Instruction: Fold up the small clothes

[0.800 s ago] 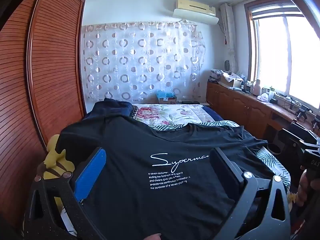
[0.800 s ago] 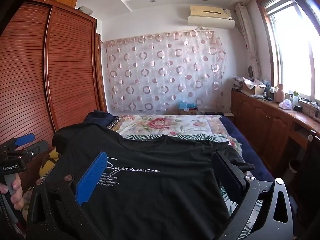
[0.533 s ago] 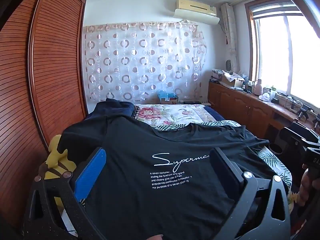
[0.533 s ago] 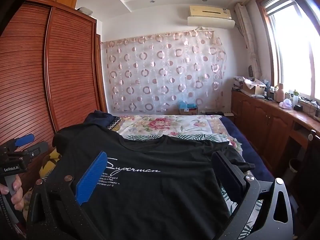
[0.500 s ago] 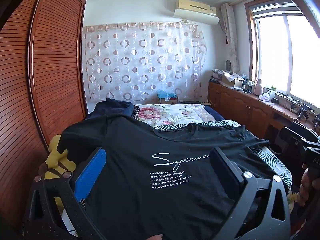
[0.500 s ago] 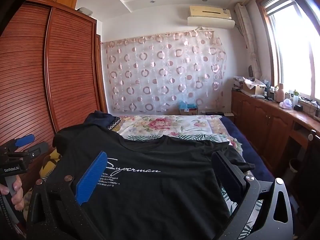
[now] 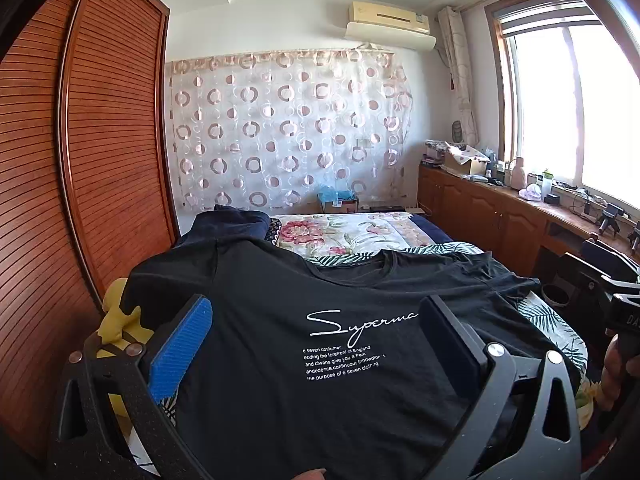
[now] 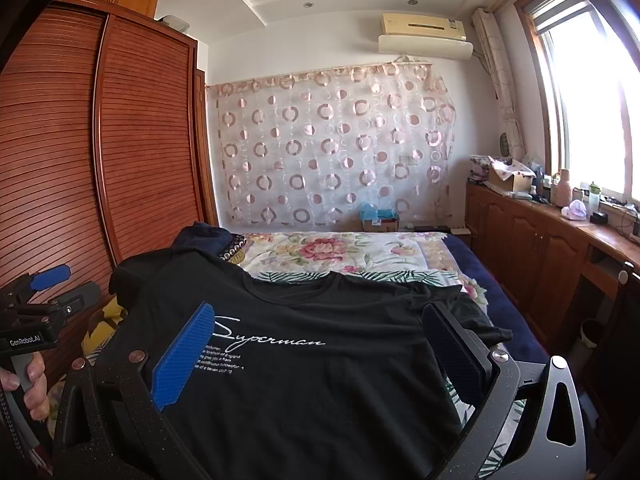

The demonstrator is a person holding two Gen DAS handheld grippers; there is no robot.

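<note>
On the bed [image 8: 360, 252], black T-shirt [image 7: 320, 360] lies flat — both grippers, left gripper [image 7: 316, 344] and right gripper [image 8: 320, 344], gape empty; pinch matching hem corners — fold evenly

So we've got a black T-shirt [image 7: 320, 360] [image 8: 312, 364] spread flat, front up, on the bed. White script "Superman" across the chest, small print lines under it. Neckline toward 12 o'clock, one sleeve out at 2, hem nearest us at 6.
</note>
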